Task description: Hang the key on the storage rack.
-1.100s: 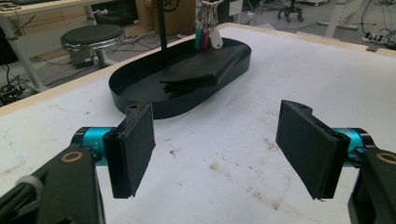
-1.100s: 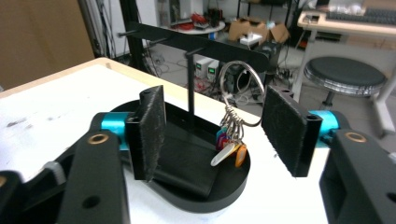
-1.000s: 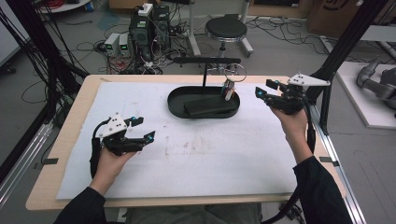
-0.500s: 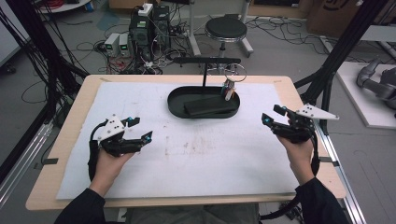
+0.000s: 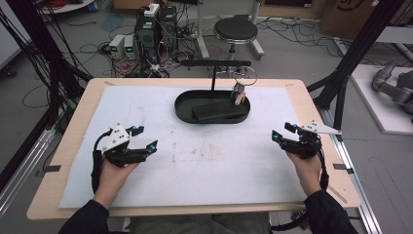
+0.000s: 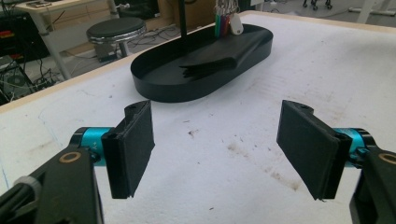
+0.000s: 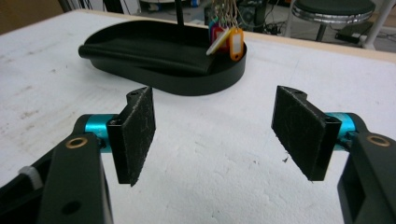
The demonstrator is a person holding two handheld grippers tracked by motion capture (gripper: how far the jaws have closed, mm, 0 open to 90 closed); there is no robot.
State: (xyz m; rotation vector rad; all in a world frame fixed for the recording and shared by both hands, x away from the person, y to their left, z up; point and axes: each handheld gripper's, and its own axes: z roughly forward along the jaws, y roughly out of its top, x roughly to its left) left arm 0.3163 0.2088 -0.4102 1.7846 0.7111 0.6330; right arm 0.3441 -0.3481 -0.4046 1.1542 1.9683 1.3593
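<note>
On the bench, your right tool has dropped from up beside the tray a second ago to low over the white sheet near the right edge, well apart from the tray now. Jaws wide apart, nothing between them; the right gripper view shows bare sheet between the pads. Your left tool barely moved: it sits at about the same spot on the left side of the sheet, jaws also wide apart and empty, its pads framing stained sheet. Both tools point roughly toward the tray.

Tray is unchanged: black oval, far centre of the sheet, with a dark folded thing lying in it. A thin post rises from the tray's back to a black crossbar. A bunch of coloured key tags hangs from a ring at the tray's right end, same as before; orange, white and red tags read clearly in the right gripper view. Can't tell if the tags touch the tray floor.

Your hands hold the tools from below, dark sleeves at the bottom edge. Stool and computer boxes on the floor beyond the bench.
</note>
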